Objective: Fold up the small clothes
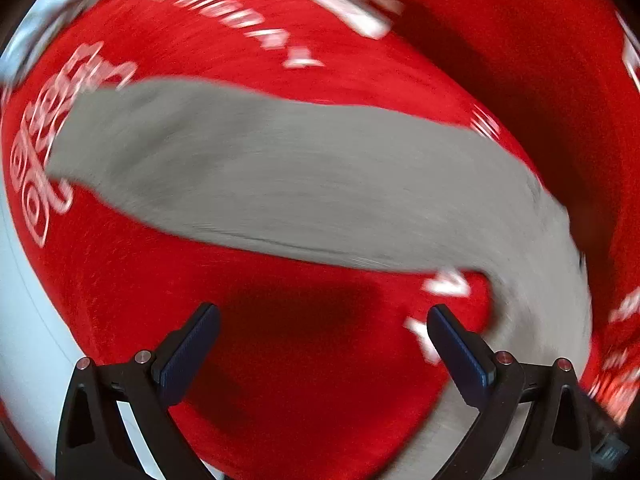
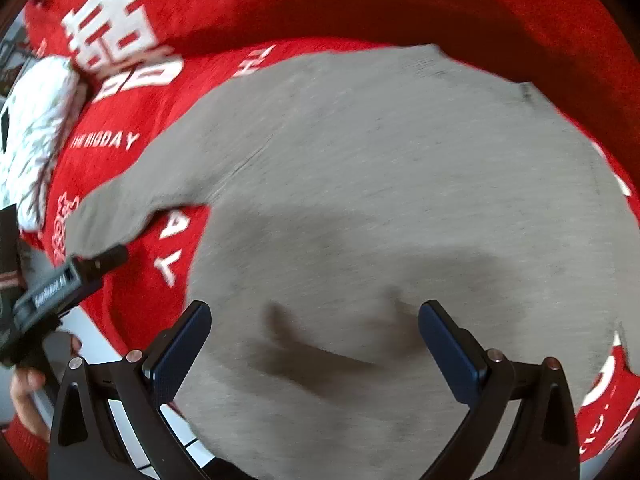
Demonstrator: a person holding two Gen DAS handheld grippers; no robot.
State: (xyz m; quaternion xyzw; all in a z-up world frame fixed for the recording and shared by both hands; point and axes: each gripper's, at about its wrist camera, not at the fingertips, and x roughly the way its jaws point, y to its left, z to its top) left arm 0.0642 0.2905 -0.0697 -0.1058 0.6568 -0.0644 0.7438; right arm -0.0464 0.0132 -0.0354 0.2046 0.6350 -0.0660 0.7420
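A small grey garment (image 2: pixel 380 200) lies spread on a red cloth with white lettering (image 2: pixel 132 116). One long sleeve reaches out to the left; in the left wrist view the sleeve (image 1: pixel 280 184) runs across the frame. My right gripper (image 2: pixel 314 320) is open and empty, hovering over the garment's body. My left gripper (image 1: pixel 324 324) is open and empty over bare red cloth (image 1: pixel 280 360), just in front of the sleeve. Both views are motion-blurred. The left gripper's body also shows in the right wrist view (image 2: pixel 60 284), near the sleeve's end.
A white patterned item (image 2: pixel 32 136) lies at the far left beside the red cloth. A white surface (image 1: pixel 24 300) shows past the cloth's left edge. A deep fold of red cloth (image 2: pixel 440 8) rises behind the garment.
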